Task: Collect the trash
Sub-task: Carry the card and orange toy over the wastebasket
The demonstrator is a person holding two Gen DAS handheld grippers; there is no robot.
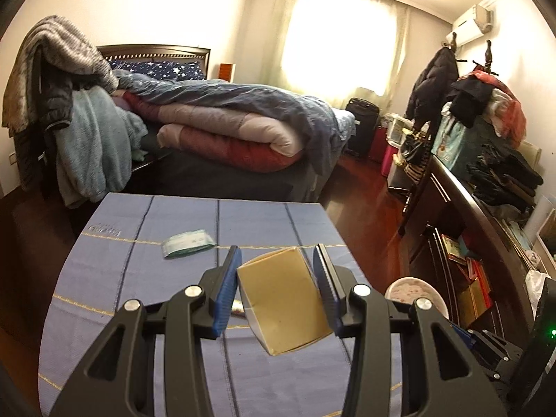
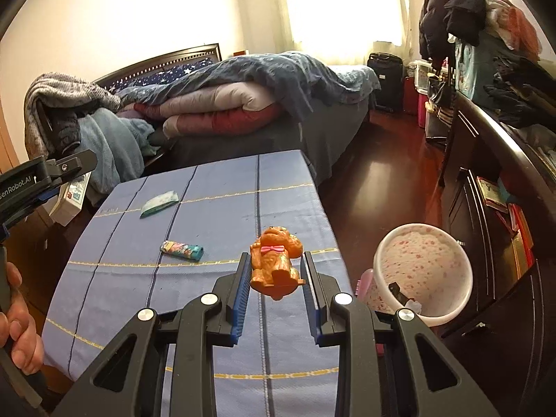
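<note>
My left gripper (image 1: 276, 274) is shut on a tan cardboard box (image 1: 283, 300) and holds it tilted above the blue tablecloth (image 1: 139, 278). A green-white wrapper (image 1: 186, 243) lies on the cloth beyond it, also in the right wrist view (image 2: 159, 203). My right gripper (image 2: 276, 271) is open around an orange toy dog (image 2: 276, 262) on the cloth; its fingers stand a little apart from the toy's sides. A colourful small wrapper (image 2: 181, 250) lies to the left. The white bin with pink specks (image 2: 422, 272) stands right of the table, its rim also in the left wrist view (image 1: 415, 293).
A bed (image 1: 226, 128) with heaped quilts lies beyond the table. A dark dresser (image 2: 504, 187) piled with clothes runs along the right. Red-brown floor (image 2: 378, 187) lies between them. The left gripper's body and the hand holding it (image 2: 17, 299) are at the left edge.
</note>
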